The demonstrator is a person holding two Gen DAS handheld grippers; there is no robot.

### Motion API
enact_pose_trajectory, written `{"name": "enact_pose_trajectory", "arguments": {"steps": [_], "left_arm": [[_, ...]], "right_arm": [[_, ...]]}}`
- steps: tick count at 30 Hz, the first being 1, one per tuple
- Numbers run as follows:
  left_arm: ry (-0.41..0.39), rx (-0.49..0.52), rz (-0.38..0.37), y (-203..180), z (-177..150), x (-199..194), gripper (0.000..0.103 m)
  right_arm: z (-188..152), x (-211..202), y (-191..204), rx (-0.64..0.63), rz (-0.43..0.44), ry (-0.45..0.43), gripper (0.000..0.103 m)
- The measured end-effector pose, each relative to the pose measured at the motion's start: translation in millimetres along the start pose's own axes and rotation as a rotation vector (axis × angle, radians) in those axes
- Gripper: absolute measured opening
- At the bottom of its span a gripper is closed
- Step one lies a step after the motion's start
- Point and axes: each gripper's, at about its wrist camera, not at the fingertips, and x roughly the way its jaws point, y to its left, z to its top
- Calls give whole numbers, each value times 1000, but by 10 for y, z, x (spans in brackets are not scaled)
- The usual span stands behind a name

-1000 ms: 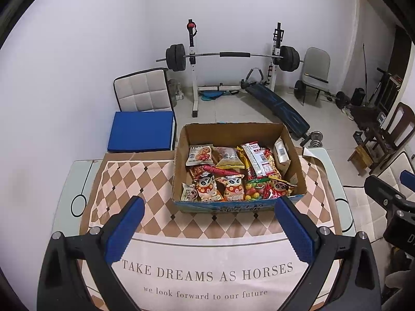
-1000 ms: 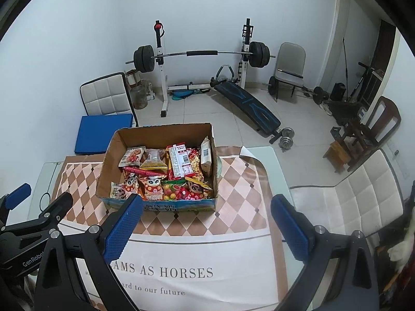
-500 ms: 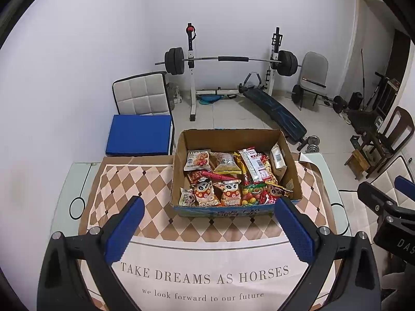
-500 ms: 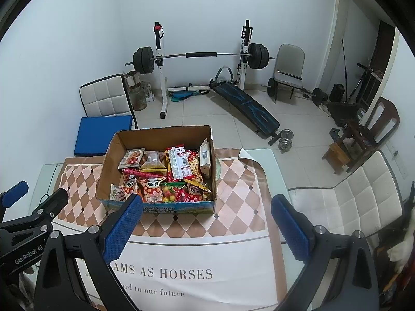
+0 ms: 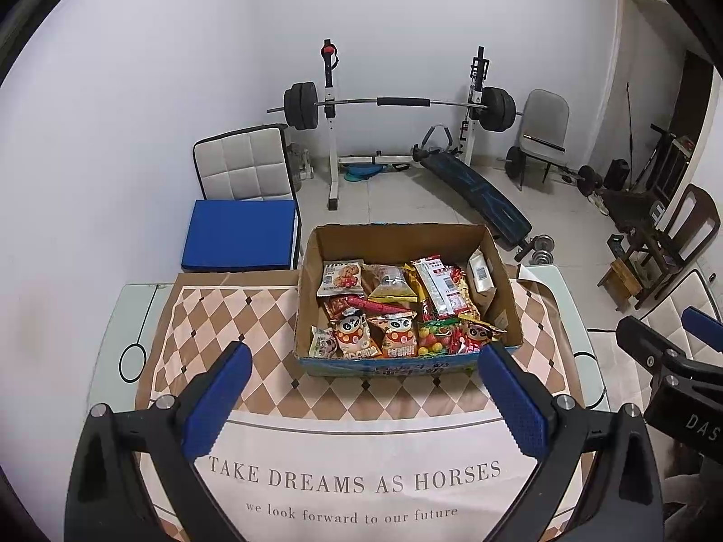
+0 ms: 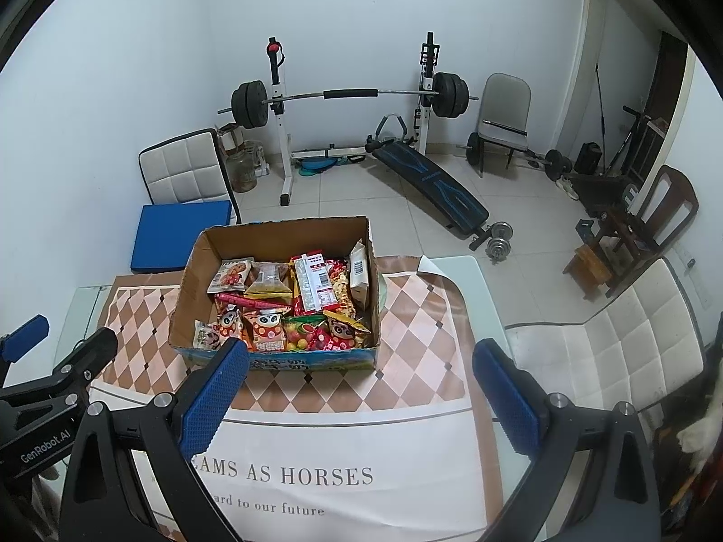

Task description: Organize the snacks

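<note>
Both views have pulled back from the cardboard box [image 5: 409, 363]. It holds mixed snack packets [image 5: 397, 311]. Left gripper [image 5: 361, 372] and right gripper [image 6: 359, 363] fingers spread, empty.

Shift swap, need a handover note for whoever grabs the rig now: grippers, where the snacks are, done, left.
Left gripper: open, empty, held above the tablecloth short of the box.
Right gripper: open, empty, alongside it, toward the box's right end.
Cardboard box sits mid-table, piled with snack packets in a loose jumble; panda-print bags lie along the near edge.
Done: nothing picked, no packet outside the box.
Left: all sorting. No target container is visible on the table.
</note>
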Motion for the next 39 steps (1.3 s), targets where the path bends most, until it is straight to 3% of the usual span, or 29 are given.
{"name": "enact_pose_trajectory", "arguments": {"steps": [39], "left_arm": [[-5,4,-7,-4,-24,2,103]], "right_arm": [[-30,-24,-17,10,-14,2,102]]}}
